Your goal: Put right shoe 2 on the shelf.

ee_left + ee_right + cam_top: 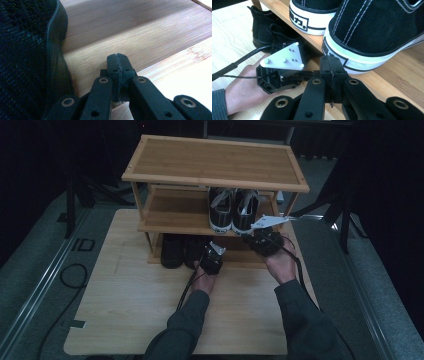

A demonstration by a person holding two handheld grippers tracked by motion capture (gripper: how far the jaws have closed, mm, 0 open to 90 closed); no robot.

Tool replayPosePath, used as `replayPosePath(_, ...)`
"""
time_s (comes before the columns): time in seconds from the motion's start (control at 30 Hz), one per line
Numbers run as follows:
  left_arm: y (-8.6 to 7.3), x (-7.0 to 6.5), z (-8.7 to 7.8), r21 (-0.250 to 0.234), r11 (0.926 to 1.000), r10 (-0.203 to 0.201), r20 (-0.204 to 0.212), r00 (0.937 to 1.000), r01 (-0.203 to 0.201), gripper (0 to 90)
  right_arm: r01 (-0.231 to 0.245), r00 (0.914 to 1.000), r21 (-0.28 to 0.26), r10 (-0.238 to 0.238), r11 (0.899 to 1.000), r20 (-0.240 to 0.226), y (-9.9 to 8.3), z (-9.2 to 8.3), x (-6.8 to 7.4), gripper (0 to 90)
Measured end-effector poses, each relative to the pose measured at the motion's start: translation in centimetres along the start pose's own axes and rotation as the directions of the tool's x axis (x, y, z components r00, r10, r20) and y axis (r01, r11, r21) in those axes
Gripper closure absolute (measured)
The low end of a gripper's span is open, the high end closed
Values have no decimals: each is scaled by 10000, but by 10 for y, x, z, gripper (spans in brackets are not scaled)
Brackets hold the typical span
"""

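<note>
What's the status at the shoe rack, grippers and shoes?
Left gripper shut, empty, low beside the black shoe on the bottom shelf. Right gripper shut, empty, at the middle shelf edge in front of the black-and-white sneakers. Nothing in the way.

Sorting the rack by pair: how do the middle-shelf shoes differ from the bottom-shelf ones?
The sneakers on the middle shelf have white soles and pale laces; the black shoes on the bottom shelf are dark all over. The sneakers sit at the shelf's right, the black shoes at the left. Both pairs have heels facing the person.
</note>
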State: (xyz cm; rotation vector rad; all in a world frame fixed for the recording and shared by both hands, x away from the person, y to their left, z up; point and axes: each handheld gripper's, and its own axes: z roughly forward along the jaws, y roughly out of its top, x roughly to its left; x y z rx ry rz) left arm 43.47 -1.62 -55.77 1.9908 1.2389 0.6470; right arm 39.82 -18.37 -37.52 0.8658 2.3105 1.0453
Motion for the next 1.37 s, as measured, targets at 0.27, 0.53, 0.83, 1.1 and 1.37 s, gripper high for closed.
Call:
replayPosePath(0.27, 0, 1, 0, 56, 10000, -20, 138, 9999, 19, 898, 103, 9999, 17, -103, 9999, -22, -6, -5, 0, 862)
replayPosePath(0.53, 0, 0, 0, -25, 9999, -97, 133, 9999, 97, 898, 60, 10000, -123, -60, 9999, -20, -21, -18, -5, 843)
replayPosePath(0.83, 0, 0, 1, -51, 10000, -78, 140, 9999, 78, 898, -394, 9989, 626, 376, 9973, 292, -44, -12, -11, 780)
replayPosePath(1.1, 0, 0, 1, -54, 10000, -59, 138, 9999, 60, 897, -632, 9974, 1396, 575, 9882, 445, -64, 4, -11, 678)
replayPosePath(1.37, 0, 0, 1, -51, 10000, -50, 135, 9999, 50, 898, -745, 9971, 1705, 713, 9825, 253, -77, 13, -9, 579)
